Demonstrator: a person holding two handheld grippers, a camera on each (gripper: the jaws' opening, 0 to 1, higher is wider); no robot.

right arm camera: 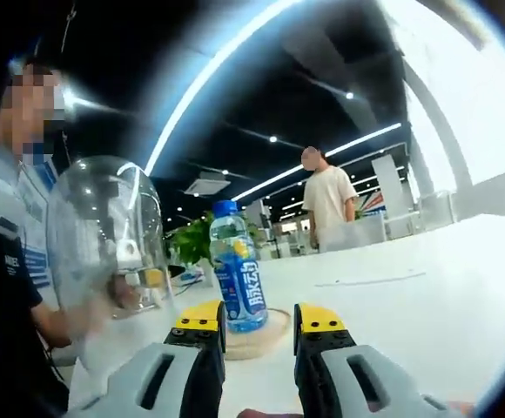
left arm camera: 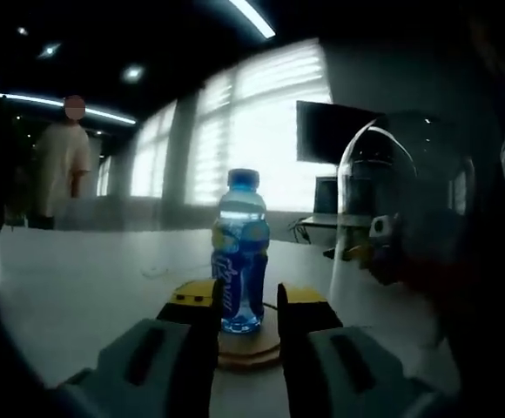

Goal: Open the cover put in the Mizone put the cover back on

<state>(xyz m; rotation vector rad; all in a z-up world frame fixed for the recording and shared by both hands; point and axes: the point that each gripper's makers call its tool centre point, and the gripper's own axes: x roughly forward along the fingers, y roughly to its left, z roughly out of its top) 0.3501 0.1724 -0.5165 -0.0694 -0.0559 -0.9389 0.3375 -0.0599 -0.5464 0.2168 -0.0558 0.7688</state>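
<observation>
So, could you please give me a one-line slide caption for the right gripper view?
Open right claw faces a Mizone bottle standing on a round wooden base, clear dome cover lifted aside.

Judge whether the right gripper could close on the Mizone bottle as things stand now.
Probably yes. The right gripper is open and the bottle stands upright on its wooden base straight ahead between the jaws. The clear dome cover is off to the side, so nothing blocks the way.
</observation>
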